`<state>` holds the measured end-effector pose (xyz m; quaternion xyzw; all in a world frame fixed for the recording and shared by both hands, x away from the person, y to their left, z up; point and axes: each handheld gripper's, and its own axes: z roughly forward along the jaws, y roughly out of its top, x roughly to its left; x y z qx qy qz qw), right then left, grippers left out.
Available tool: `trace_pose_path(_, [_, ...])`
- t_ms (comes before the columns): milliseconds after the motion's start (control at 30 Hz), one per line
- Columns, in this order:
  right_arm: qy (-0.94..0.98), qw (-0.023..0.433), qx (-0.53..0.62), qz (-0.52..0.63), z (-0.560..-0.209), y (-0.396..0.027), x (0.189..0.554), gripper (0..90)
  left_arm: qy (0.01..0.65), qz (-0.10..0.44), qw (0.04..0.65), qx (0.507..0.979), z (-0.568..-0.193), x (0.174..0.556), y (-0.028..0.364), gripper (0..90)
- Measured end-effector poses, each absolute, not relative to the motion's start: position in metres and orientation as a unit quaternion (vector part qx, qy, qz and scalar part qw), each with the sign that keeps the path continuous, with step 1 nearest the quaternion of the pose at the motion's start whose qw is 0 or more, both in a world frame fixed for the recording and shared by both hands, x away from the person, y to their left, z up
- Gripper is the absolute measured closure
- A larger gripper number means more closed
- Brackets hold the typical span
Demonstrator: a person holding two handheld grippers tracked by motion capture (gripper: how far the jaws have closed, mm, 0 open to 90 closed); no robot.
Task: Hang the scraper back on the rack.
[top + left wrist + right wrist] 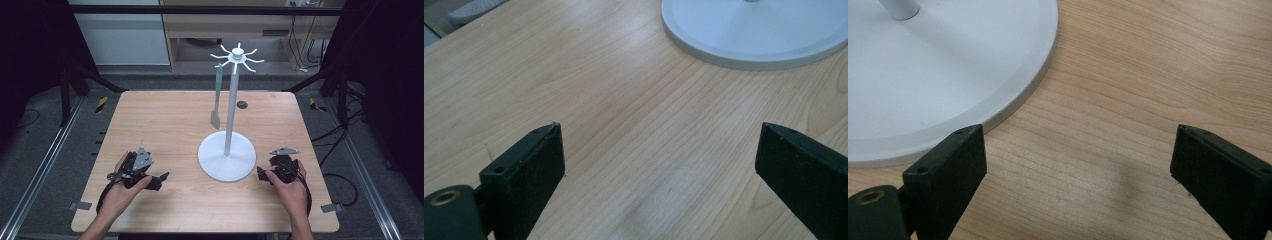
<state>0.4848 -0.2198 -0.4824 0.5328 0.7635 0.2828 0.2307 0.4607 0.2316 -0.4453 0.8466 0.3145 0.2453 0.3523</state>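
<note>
A white stand (227, 157) rises from a round base near the table's middle, its thin pole ending in a ring of hooks (237, 56). A grey-green spatula (217, 97) hangs from one hook on the left side. My left gripper (162, 178) lies low on the table left of the base, open, nothing between its jaws; the base's rim (744, 55) lies ahead of it. My right gripper (261, 174) rests just right of the base, open and empty, with the base's edge (1013, 100) close to its left jaw.
The wooden table (165, 120) has a small dark round hole (242, 104) behind the stand. Black frame posts (65, 90) and metal rails flank the table. Cables lie on the floor at the right.
</note>
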Motion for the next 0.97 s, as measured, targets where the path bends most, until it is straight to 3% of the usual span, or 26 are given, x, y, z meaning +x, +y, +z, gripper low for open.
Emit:
trace_pose_path(700, [0.764, 0.228, 0.531, 0.286, -0.482, -0.219, 0.484, 7.7, 0.372, 0.257, 0.319, 0.833, -0.471, 0.463, 0.278, 5.4])
trace_pose_path(967, [0.765, 0.227, 0.529, 0.287, -0.481, -0.218, 0.485, 7.6, 0.374, 0.261, 0.302, 0.837, -0.476, 0.465, 0.278, 5.4])
